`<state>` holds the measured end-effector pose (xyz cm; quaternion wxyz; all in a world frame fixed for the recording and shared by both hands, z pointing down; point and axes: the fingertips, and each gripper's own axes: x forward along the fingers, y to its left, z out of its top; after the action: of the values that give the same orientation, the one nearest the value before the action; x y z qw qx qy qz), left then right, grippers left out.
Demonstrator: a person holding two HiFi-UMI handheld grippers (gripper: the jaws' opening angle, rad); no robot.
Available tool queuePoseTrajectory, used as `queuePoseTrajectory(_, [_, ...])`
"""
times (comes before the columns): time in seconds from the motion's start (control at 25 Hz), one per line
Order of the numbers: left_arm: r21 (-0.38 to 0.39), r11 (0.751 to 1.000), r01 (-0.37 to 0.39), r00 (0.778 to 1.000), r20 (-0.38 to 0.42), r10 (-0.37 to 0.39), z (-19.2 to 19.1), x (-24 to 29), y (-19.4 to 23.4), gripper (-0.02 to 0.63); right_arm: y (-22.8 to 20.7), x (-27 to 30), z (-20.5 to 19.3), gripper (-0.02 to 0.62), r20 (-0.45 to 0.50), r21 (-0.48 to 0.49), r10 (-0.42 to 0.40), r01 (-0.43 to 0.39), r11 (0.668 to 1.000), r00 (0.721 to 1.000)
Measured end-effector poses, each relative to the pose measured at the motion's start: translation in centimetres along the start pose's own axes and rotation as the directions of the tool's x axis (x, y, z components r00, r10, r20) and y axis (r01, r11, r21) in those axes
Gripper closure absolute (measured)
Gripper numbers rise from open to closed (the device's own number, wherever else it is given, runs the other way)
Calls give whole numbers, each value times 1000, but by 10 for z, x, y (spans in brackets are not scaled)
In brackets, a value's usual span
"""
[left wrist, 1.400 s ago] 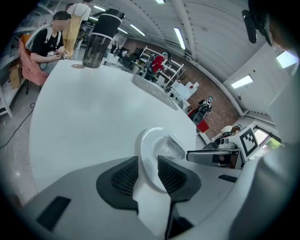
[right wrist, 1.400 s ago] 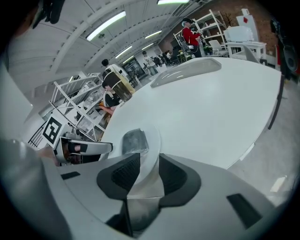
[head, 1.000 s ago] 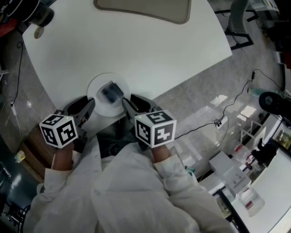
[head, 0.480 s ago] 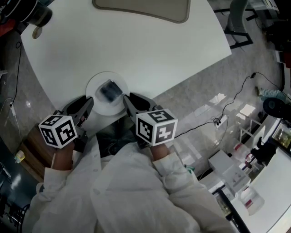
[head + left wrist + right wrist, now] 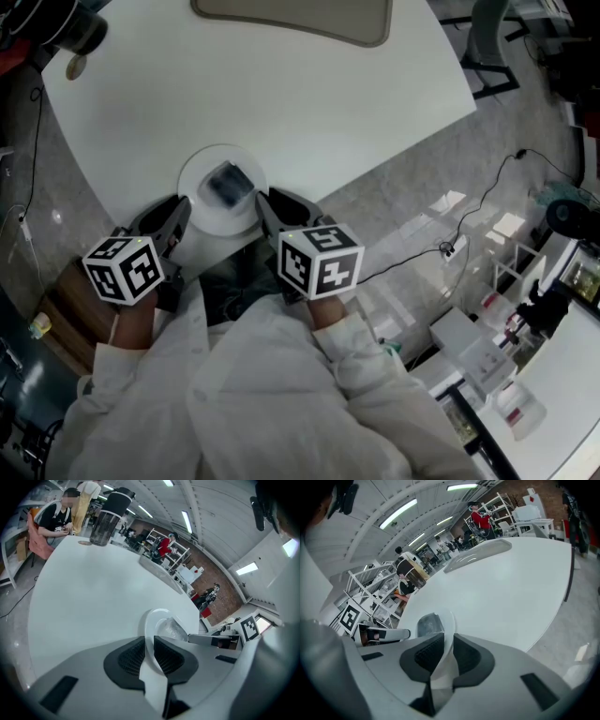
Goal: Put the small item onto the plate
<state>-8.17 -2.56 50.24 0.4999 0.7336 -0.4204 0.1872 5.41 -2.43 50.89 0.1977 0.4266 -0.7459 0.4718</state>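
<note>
A white plate [image 5: 200, 210] sits at the near edge of the white table [image 5: 309, 112]. On it lies the small item [image 5: 230, 185], a clear crumpled packet with a dark inside. My left gripper [image 5: 181, 212] is at the plate's left rim and my right gripper [image 5: 264, 208] at its right rim. In the left gripper view the plate's rim [image 5: 151, 619] runs between the jaws of the left gripper [image 5: 149, 641], which are closing onto it, with the item [image 5: 171, 630] just beyond. The right gripper [image 5: 448, 644] is closing on the rim [image 5: 450, 624] too, beside the item [image 5: 429, 624].
A beige tray [image 5: 295, 19] lies at the table's far side. A dark jug [image 5: 80, 33] and a small disc [image 5: 80, 67] stand at the far left. The table edge is right under the plate. Cables and shelving fill the floor on the right.
Both pairs of jaws have narrowed around the plate's rim. The left gripper has edged slightly to the right. Plate and item have stayed in place.
</note>
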Motion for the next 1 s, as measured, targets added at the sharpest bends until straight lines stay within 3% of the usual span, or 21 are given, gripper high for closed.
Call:
queuePoseTrajectory(0.48, [59, 998, -14, 1000, -23, 16, 0, 0, -1, 540, 1, -1, -1, 529, -21, -30, -58, 58, 998, 998])
queuePoseTrajectory(1.0, [87, 996, -12, 999, -37, 16, -6, -5, -5, 540, 5, -10, -8, 529, -41, -30, -61, 60, 998, 997])
